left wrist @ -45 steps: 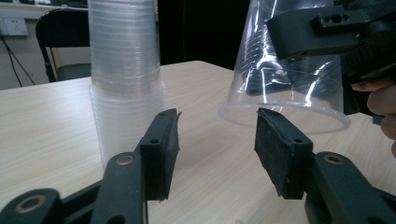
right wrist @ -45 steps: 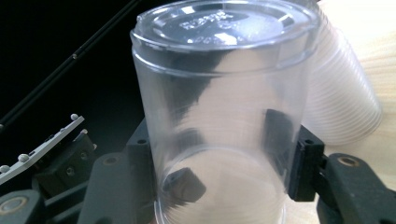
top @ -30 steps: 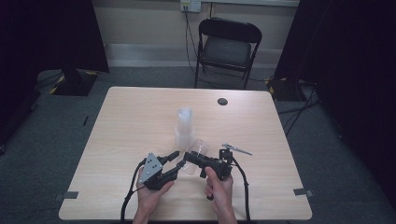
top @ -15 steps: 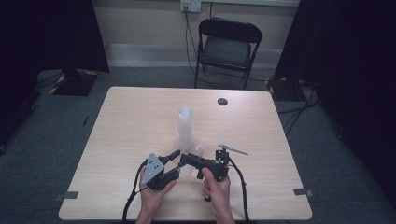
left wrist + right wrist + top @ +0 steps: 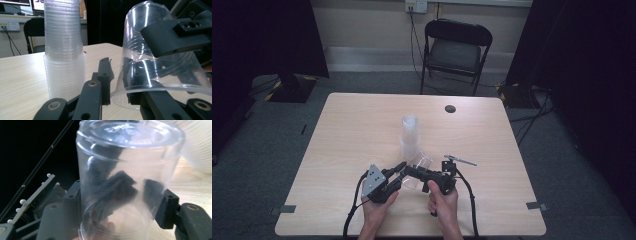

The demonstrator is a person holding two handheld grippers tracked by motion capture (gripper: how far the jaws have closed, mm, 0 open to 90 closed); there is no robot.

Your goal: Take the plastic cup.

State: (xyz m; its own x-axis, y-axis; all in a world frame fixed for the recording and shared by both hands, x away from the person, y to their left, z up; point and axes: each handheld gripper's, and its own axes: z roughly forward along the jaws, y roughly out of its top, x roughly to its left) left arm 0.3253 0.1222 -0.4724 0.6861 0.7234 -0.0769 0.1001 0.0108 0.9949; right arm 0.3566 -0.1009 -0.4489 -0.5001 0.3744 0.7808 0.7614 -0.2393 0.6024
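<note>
My right gripper [image 5: 120,202], its jaws just eased a little wider, clasps the clear cup [image 5: 125,170] on both sides. It holds the cup tilted over the table [image 5: 22,75] beside the cup stack [image 5: 63,50]. That lets my left gripper [image 5: 120,80], jaws just closing, straddle the cup's wall without pressing it yet.

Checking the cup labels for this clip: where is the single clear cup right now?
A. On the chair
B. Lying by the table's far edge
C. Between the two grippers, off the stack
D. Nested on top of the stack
C: the single clear cup sits tilted between the left gripper and the right gripper, just in front of the stack of cups.
</note>
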